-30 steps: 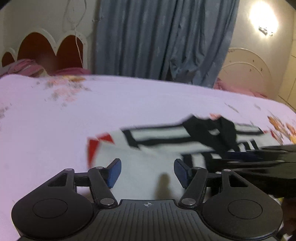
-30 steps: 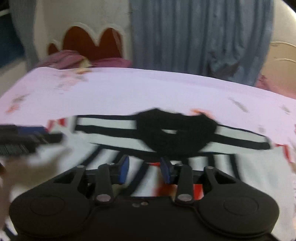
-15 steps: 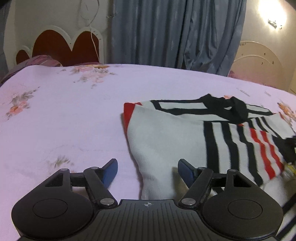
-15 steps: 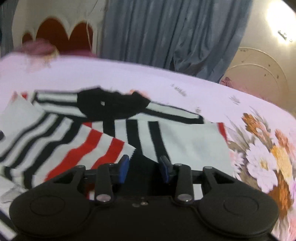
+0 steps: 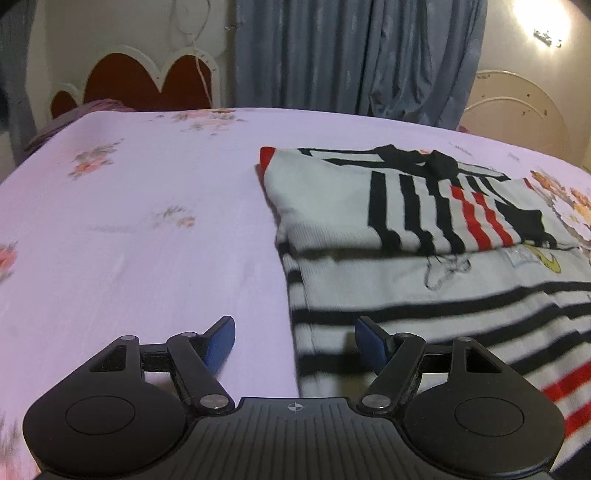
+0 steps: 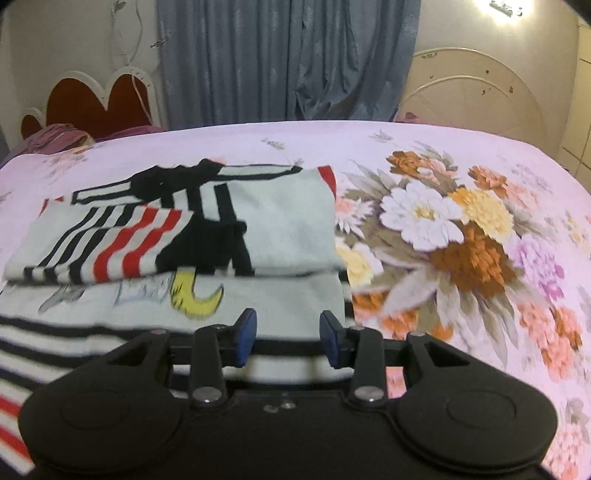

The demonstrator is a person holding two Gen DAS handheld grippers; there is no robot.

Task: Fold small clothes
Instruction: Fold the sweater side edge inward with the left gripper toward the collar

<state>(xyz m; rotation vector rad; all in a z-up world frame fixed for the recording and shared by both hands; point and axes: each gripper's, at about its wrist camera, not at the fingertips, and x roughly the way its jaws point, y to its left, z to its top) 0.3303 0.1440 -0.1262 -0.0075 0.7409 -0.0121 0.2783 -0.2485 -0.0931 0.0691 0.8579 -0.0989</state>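
A small white shirt point(image 5: 406, 258) with black and red stripes lies flat on the bed, both sleeves folded in across its chest. It also shows in the right wrist view point(image 6: 184, 240), with a yellow print under the folded sleeves. My left gripper point(image 5: 294, 341) is open and empty, low over the shirt's lower left edge. My right gripper point(image 6: 283, 338) is open and empty, over the shirt's lower right edge.
The bed sheet point(image 5: 147, 240) is pale pink with flower prints; a large flower print point(image 6: 461, 236) lies right of the shirt. A red and white headboard point(image 5: 140, 81), blue curtains point(image 5: 351, 55) and a wall lamp point(image 5: 546, 33) stand behind the bed.
Both grippers have pulled back toward the shirt's lower hem and apart to its two sides. The right gripper's jaws have opened wider. The sleeves now lie folded on the chest.
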